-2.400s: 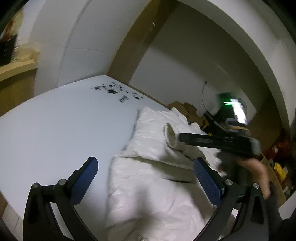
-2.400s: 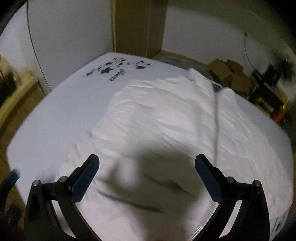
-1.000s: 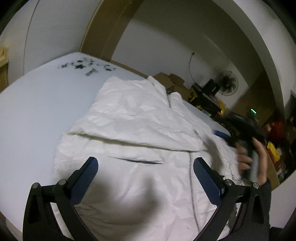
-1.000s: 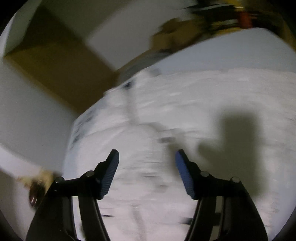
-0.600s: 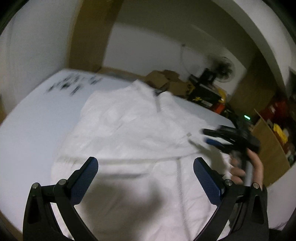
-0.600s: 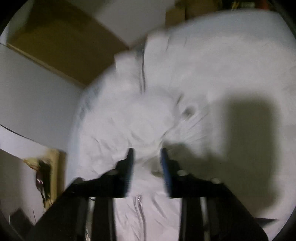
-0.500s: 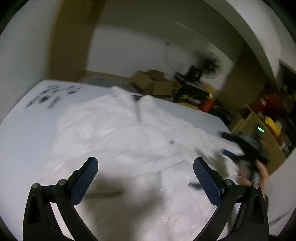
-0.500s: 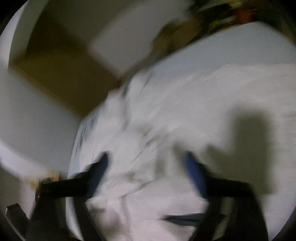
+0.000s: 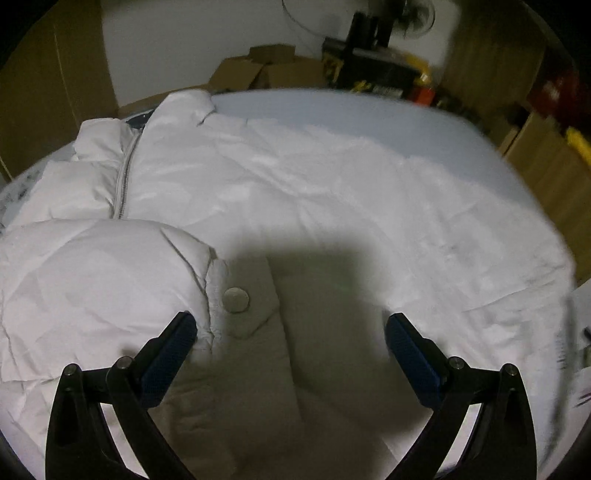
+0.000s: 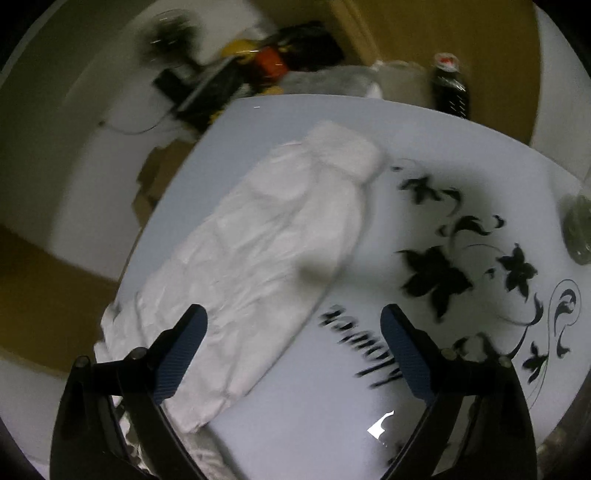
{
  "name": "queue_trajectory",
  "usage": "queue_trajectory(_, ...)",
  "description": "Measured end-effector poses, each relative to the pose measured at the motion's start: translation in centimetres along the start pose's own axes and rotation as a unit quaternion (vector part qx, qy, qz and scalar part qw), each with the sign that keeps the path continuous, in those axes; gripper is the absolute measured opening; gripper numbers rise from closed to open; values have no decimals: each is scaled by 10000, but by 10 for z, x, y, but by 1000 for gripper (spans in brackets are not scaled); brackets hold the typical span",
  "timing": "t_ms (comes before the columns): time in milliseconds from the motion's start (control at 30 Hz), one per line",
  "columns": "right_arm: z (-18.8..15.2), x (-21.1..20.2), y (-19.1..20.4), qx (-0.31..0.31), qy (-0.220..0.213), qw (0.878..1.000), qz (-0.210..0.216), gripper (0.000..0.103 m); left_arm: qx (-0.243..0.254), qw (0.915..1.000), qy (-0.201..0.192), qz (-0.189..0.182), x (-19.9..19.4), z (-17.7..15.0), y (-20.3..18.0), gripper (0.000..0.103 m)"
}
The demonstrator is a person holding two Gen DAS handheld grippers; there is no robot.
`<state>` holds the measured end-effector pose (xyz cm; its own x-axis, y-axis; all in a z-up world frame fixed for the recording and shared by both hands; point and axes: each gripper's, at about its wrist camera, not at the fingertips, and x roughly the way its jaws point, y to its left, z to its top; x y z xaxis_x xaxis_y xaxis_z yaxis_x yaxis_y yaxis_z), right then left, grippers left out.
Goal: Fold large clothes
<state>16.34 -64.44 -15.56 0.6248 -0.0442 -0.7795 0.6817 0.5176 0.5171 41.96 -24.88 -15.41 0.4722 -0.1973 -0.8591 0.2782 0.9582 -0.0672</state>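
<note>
White puffy zip-up jacket (image 9: 295, 192) sprawls over the pale table (image 9: 332, 107); left gripper (image 9: 290, 345) and right gripper (image 10: 293, 341) both hover spread, empty. The sleeve (image 10: 258, 258), at ten o'clock of the right one, could slide off the slick tabletop.

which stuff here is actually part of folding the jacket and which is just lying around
Part of the job:
white puffer jacket
its sleeve
left tool, open
right tool, open
table it lies on

Just lying about:
cardboard boxes
fan
dark bottle
glass jar
</note>
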Motion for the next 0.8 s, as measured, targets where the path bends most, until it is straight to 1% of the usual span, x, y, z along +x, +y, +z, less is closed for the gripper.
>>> queue_trajectory(67,10,3,-14,240,37,9997,54,77,68,9998,8,174,9,-4,-2,103)
queue_trajectory(133,23,16,-19,508,58,9985,219,69,102,9997,-82,227,9,-8,-4,103)
queue_trajectory(200,34,27,-19,663,106,9973,296,69,111,9996,-166,215,9,-12,-4,103)
queue_trajectory(367,48,56,-8,809,206,9964,139,69,166,9991,-276,273,9,-19,-6,103)
queue_trajectory(433,52,61,-3,849,81,9964,43,69,189,9989,-302,314,10,-21,-9,103)
queue_trajectory(533,61,63,2,876,-107,9959,-219,69,213,9984,-381,347,9,-21,-11,103)
queue_trajectory(567,64,64,2,906,-174,9955,-223,67,221,9983,-410,356,9,-21,-11,103)
queue_trajectory(600,67,67,5,862,-203,9959,-206,59,231,9981,-451,361,9,-22,-11,103)
queue_trajectory(633,69,73,8,810,-187,9961,-282,26,236,9979,-476,358,10,-21,-11,103)
queue_trajectory(667,70,79,9,805,-83,9959,-400,14,235,9979,-499,349,10,-22,-10,103)
queue_trajectory(700,70,84,8,869,0,9958,-302,12,231,9979,-516,331,10,-21,-9,103)
queue_trajectory(733,69,82,9,906,4,9952,-358,8,227,9979,-528,314,11,-22,-7,103)
queue_trajectory(767,69,79,12,895,-26,9952,-403,6,222,9978,-537,304,11,-22,-7,103)
queue_trajectory(800,67,69,20,833,-144,9958,-352,6,223,9978,-545,302,11,-22,-7,103)
